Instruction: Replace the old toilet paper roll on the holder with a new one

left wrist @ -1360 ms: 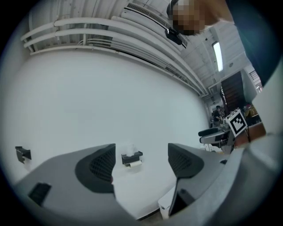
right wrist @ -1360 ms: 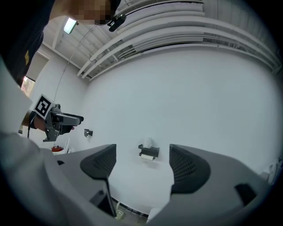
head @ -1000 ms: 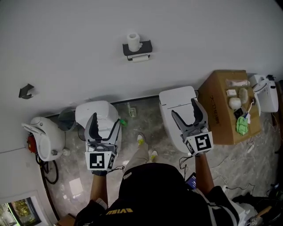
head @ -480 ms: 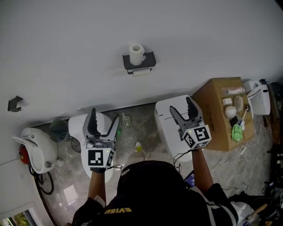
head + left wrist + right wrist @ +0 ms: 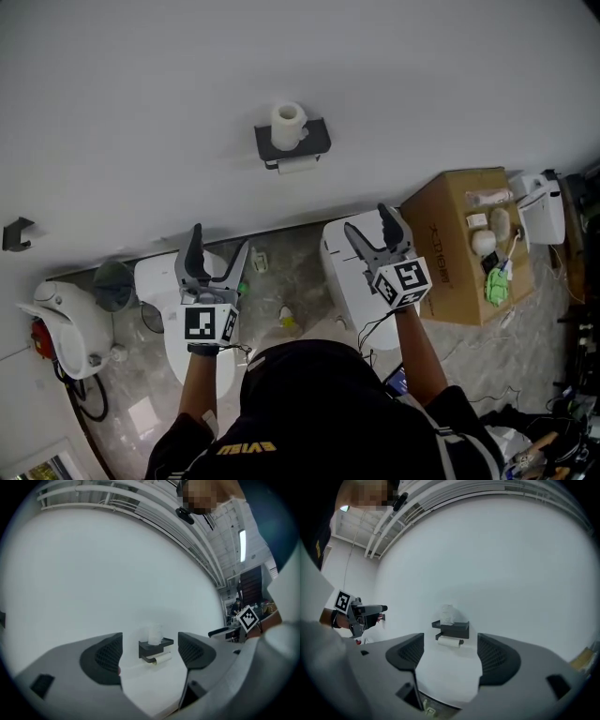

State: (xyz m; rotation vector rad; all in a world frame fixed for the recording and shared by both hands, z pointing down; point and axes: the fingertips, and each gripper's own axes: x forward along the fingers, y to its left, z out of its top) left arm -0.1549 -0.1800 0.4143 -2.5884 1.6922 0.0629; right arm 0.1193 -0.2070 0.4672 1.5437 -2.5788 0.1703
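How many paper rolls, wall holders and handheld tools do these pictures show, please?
Paper rolls: 2, the upright roll and the hanging roll.
Holder: 1.
Tools: 2, the left tool and the right tool, both open.
Total: 5.

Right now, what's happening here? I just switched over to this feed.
A person holds the left gripper and the right gripper up toward the black holder on the wall. Both grippers are open and empty. A full roll stands upright on the holder's shelf, and a thin roll hangs on the bar beneath. Neither gripper touches either roll, so the swap hasn't begun.
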